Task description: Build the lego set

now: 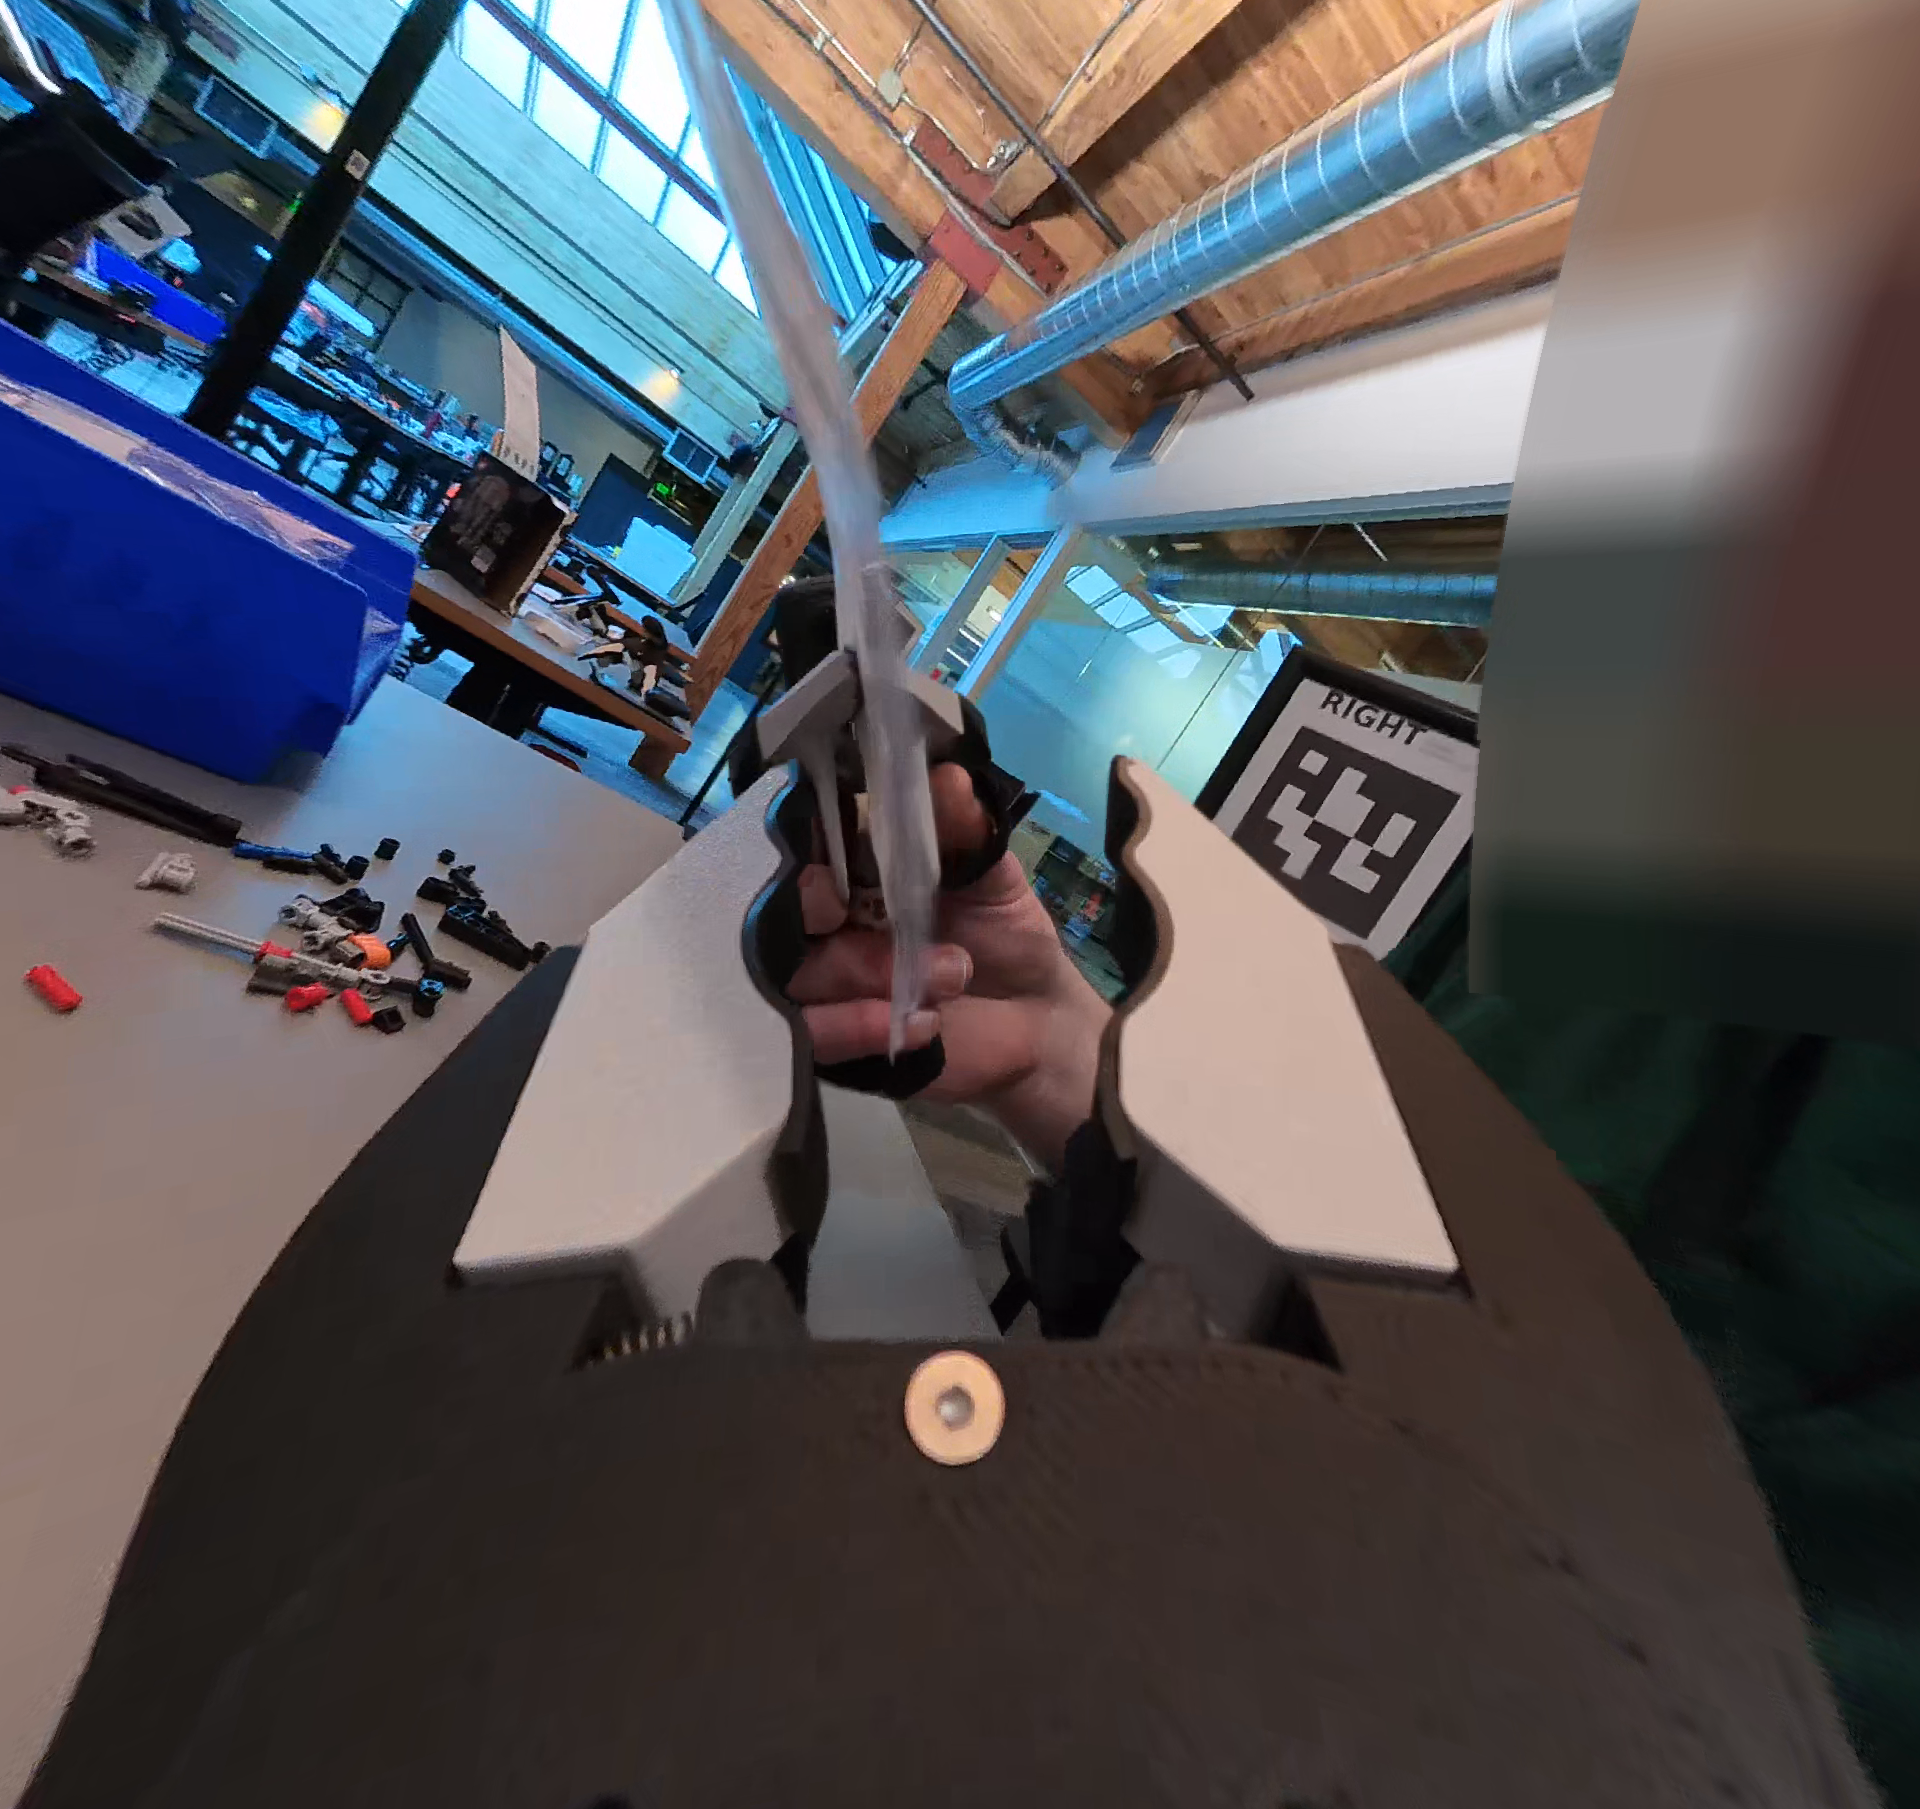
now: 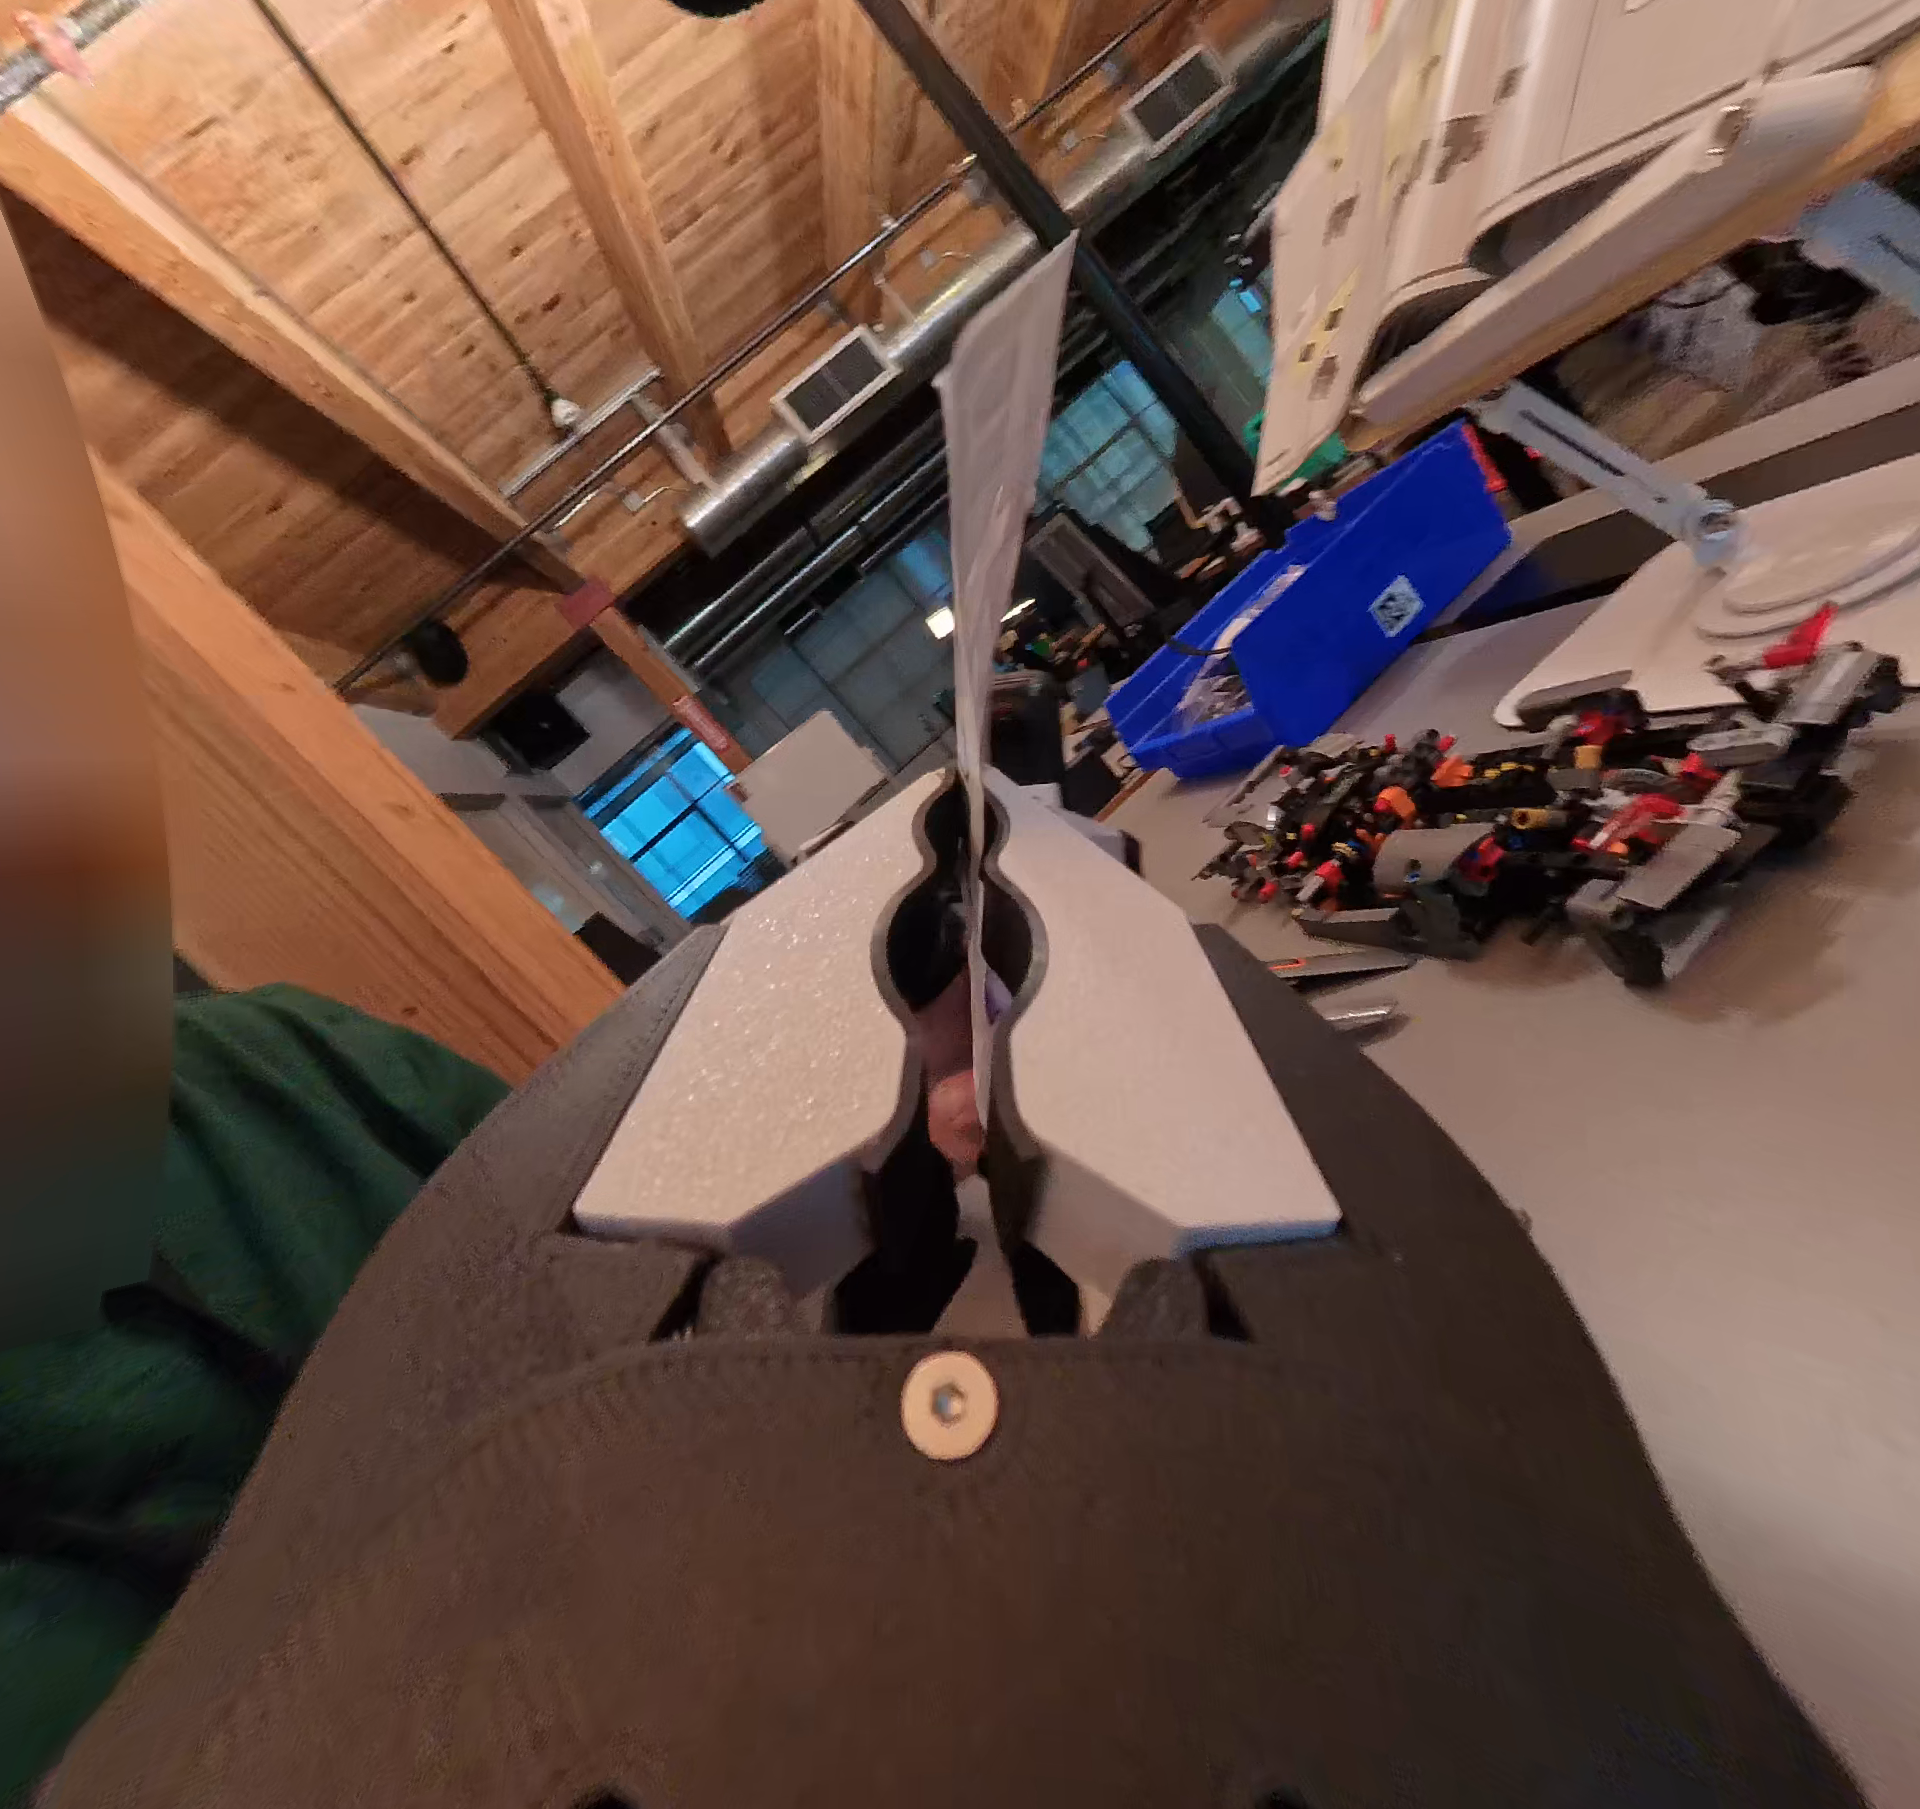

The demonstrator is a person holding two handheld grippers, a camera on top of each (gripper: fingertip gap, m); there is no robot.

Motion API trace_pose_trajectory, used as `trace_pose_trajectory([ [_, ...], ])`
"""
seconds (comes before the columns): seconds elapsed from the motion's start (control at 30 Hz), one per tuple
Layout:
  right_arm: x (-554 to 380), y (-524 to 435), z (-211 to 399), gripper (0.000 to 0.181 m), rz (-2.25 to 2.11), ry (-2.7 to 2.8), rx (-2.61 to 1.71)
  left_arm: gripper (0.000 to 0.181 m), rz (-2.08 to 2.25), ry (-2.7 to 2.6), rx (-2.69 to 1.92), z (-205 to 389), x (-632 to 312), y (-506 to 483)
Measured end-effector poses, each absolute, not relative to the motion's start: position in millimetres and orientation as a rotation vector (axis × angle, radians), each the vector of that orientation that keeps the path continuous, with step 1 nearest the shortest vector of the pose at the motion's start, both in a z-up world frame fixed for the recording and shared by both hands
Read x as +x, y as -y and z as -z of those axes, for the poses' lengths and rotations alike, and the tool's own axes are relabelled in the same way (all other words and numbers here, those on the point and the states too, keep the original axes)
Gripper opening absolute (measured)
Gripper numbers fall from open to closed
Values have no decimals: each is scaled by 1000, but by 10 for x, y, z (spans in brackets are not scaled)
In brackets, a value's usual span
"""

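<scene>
My right gripper [image 2: 975, 803] is shut on a thin white sheet [image 2: 997, 512] that stands up edge-on from between its fingers. In the left wrist view that gripper [image 1: 862, 710] shows farther off, held by a hand [image 1: 987, 990], with the sheet [image 1: 790, 357] rising as a pale blurred strip. My left gripper [image 1: 945, 793] is open and empty, its jaws wide apart, facing the right gripper and the sheet. A partly built lego model [image 2: 1507, 824] lies on the grey table [image 2: 1558, 1188]. Several loose lego pieces [image 1: 343, 938] lie on the table at the left.
A blue bin [image 1: 177, 575] stands at the back of the table and also shows in the right wrist view [image 2: 1330, 616]. An open instruction booklet [image 2: 1507, 97] rests on a stand above the model. A green sleeve [image 2: 260, 1188] is close by. Left tips to right tips: about 5 cm.
</scene>
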State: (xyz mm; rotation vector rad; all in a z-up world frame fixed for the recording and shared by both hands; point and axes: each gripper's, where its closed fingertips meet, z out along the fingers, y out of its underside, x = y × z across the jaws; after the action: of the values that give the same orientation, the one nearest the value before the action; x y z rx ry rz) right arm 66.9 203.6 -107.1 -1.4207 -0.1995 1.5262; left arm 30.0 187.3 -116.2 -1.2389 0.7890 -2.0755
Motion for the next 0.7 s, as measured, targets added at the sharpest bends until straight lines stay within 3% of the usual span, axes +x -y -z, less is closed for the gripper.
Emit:
trace_pose_trajectory([
  [0.13, 432, -2006, 1176, 0, -1591, 216, -1445, 41, 2044, -761, -1257, 1201, 327, -1883],
  [0.33, 237, -2019, 1236, 0, -1589, 194, -1445, 2, 1991, -671, -1264, 1192, 223, -2017],
  [0.7, 295, -1995, 1154, 4, -1456, 257, -1463, 0, 1943, -671, -1266, 1141, 189, -2033],
])
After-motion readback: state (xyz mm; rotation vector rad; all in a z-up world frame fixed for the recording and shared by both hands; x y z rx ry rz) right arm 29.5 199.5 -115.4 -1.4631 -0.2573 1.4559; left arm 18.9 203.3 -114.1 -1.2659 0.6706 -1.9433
